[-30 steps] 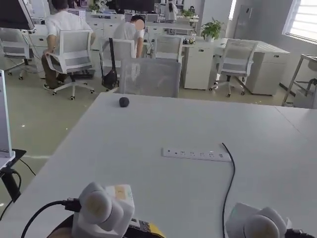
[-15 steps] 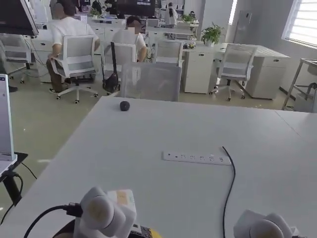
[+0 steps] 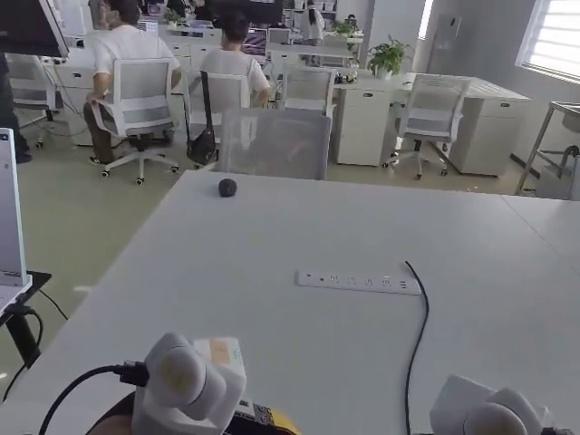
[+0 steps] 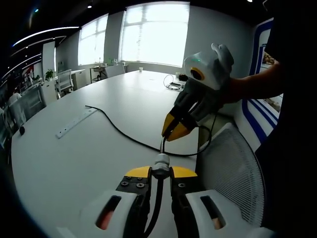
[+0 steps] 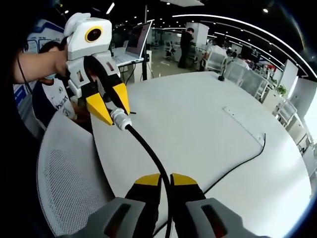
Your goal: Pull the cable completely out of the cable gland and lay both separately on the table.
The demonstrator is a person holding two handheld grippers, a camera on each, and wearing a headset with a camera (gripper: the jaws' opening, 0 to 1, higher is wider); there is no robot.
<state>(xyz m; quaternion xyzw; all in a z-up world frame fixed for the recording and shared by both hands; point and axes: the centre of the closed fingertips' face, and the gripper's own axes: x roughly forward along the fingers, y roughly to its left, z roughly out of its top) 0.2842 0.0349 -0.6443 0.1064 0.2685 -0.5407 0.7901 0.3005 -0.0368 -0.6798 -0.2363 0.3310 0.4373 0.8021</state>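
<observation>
In the left gripper view my left gripper is shut on the pale grey cable gland. A short run of black cable rises from the gland to my right gripper, which is shut on it. The right gripper view shows the same from the other side. There my right gripper clamps the cable, which leads up to the gland in the left gripper. Both are held in the air at the table's near edge. In the head view, the left gripper's body and the right gripper's body sit at the bottom edge.
A white power strip lies mid-table, and its black cord runs toward the near edge. A small dark object sits at the table's far end. A mesh chair back stands beside me. People sit at desks beyond.
The head camera has shifted slightly and the people in the background have moved. The gripper bodies stay at about the same place.
</observation>
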